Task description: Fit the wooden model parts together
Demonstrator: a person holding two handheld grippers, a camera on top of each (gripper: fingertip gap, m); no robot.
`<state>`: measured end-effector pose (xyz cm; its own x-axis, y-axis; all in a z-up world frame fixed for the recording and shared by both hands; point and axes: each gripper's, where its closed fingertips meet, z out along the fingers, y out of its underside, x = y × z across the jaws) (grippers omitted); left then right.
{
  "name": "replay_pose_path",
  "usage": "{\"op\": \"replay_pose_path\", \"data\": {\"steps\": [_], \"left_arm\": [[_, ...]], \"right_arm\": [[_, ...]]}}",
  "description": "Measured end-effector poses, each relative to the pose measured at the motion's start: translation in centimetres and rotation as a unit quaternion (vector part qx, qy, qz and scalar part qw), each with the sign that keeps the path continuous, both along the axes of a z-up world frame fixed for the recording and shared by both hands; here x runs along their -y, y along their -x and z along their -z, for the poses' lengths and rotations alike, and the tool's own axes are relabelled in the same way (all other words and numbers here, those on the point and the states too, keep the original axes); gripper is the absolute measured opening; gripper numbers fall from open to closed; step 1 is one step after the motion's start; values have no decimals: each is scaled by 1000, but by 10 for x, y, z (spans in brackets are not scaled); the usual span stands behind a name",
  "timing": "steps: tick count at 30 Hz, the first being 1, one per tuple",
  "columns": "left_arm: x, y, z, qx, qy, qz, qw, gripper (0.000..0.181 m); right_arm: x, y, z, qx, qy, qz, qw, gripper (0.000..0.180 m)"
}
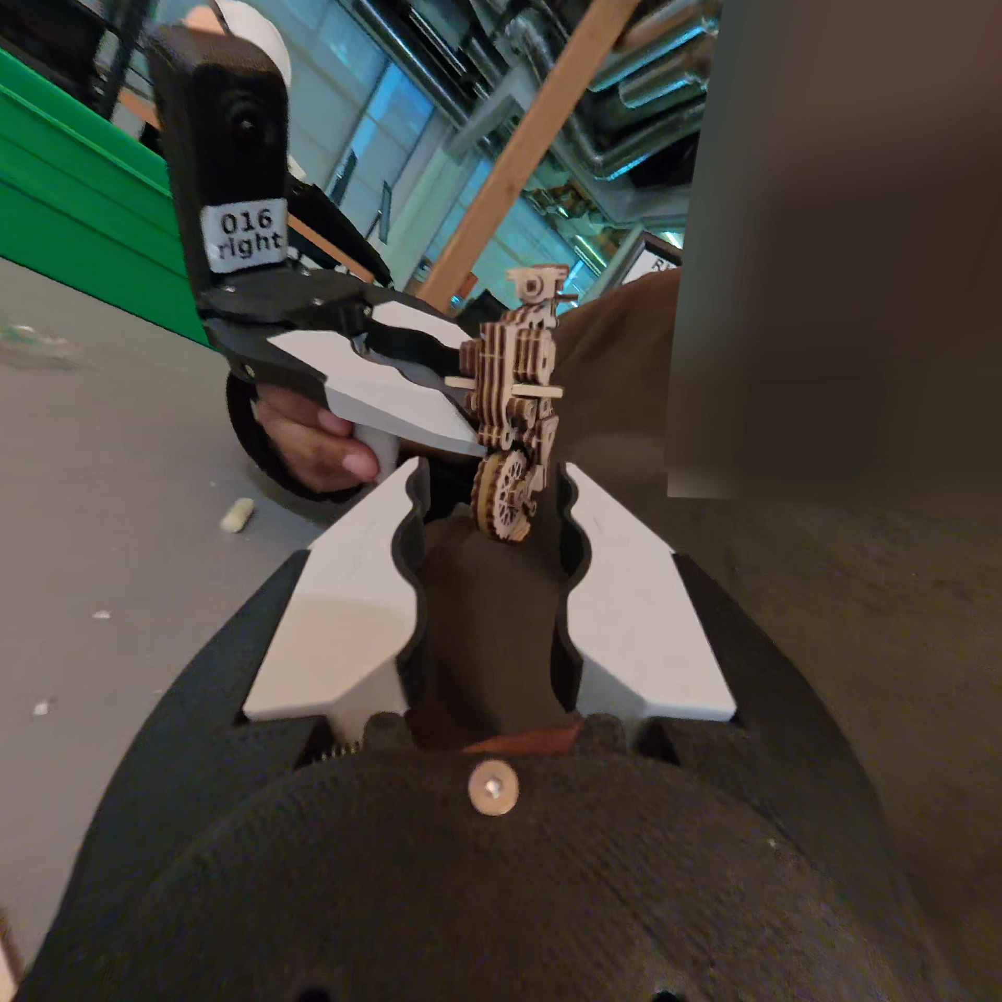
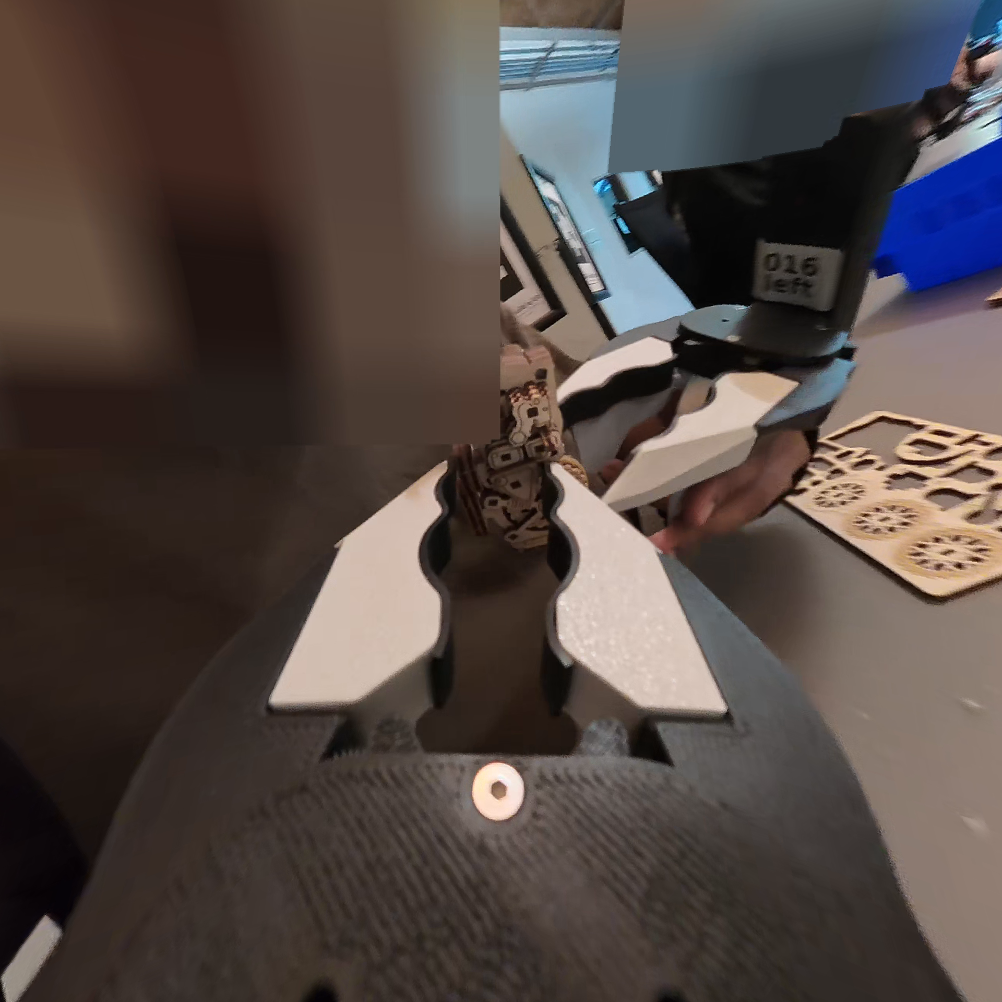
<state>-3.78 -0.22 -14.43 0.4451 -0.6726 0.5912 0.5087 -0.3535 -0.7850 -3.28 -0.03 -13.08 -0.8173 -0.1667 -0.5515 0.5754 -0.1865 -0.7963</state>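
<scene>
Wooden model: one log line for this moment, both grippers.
right gripper: shut on wooden model, held upright in air | left gripper: open, beside its wheel, not gripping | parts sheet: flat on table

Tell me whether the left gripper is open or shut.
Open. The left gripper has its fingers spread with a clear gap, and the wooden model is held by the right gripper instead.

Each camera sits close behind its own white-fingered gripper, facing forward along the fingers. Both look from opposite sides at the layered wooden motorcycle model [image 1: 512, 401] [image 2: 515, 471], very near, each showing the other gripper beyond.
</scene>
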Motion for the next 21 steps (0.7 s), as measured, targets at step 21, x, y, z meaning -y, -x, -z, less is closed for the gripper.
{"op": "replay_pose_path", "data": {"steps": [21], "left_arm": [[4,-6,-3,0,-12,15,1000,14]], "right_arm": [[-6,7,-9,27,37,7,999,45]]}}
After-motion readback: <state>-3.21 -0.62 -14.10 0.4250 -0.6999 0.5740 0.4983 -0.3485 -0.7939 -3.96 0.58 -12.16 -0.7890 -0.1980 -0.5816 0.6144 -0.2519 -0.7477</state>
